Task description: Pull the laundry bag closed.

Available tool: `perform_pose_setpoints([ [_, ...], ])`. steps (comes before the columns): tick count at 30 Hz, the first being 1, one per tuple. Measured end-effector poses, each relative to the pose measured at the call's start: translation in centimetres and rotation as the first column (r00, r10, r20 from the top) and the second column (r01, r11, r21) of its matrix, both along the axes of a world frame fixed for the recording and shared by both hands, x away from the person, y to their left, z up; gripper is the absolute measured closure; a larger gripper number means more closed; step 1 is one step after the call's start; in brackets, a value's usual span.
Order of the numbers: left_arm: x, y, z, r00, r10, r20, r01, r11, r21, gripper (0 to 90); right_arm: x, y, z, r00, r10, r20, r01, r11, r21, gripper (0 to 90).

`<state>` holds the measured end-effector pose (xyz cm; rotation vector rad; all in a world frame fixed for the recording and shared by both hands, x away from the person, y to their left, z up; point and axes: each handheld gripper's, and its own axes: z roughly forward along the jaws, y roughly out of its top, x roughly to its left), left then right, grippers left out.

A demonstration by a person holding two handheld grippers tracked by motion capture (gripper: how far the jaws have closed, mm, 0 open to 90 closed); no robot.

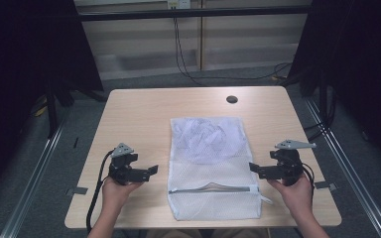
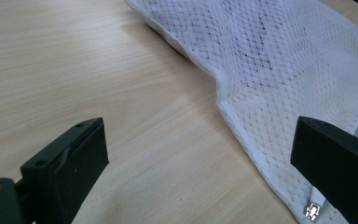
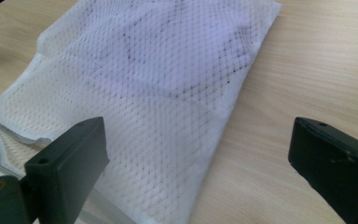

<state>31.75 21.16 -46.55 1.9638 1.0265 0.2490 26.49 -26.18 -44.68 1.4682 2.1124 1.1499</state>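
Both hands hold their tools low at the near edge of the table (image 1: 129, 104). Between the left gripper (image 1: 151, 170) and the right gripper (image 1: 252, 167) lies the white mesh laundry bag (image 1: 213, 163), flat, with its zipper (image 1: 213, 188) partly open. Both jaws stand wide and hold nothing. For a good start, I think each gripper should take one bag edge near the zipper, without pinching the cloth inside. No readable writing is visible.

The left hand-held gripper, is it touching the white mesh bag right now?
Apart. In the high view bare tabletop shows between the left hand-held gripper and the edge of the mesh bag; its jaws stand open with nothing in them.
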Motion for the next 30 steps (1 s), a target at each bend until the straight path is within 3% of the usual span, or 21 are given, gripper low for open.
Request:
perform_pose_setpoints([
  [4, 0.0, 0.2, 0.2, 1.0000, 0.008, 0.002, -0.008, 1.0000, -0.003, 4.1, 0.0, 0.5, 0.1, 0.9999, 0.010, 0.012, -0.010, 1.000, -0.006, 4.0],
  [7, -0.1, 0.3, 0.3, 1.0000, 0.003, 0.007, -0.003, 0.9997, 0.025, 4.7, 0.2, 1.0, 0.1, 0.9996, 0.024, 0.011, -0.024, 1.000, -0.007, 4.1],
  [14, -0.4, 0.6, 0.4, 0.9998, -0.019, -0.009, 0.019, 0.9988, 0.045, 5.2, 0.2, 2.9, 0.5, 0.9972, 0.073, 0.017, -0.073, 0.997, -0.004, 6.1],
  [21, -0.5, 0.9, 0.8, 0.9999, -0.013, -0.003, 0.013, 0.9997, 0.021, 5.8, 0.3, 5.4, 0.3, 0.9924, 0.122, -0.010, -0.122, 0.992, 0.001, 6.7],
  [24, -0.4, 1.1, 0.9, 1.0000, -0.009, 0.000, 0.009, 0.9997, 0.022, 5.8, 0.5, 6.3, 0.4, 0.9902, 0.135, -0.037, -0.134, 0.991, 0.006, 7.8],
  [30, -0.5, 1.3, 1.0, 0.9999, -0.013, 0.007, 0.012, 0.9995, 0.029, 5.8, 0.7, 7.7, 0.2, 0.9870, 0.155, -0.045, -0.154, 0.988, 0.020, 7.8],
])
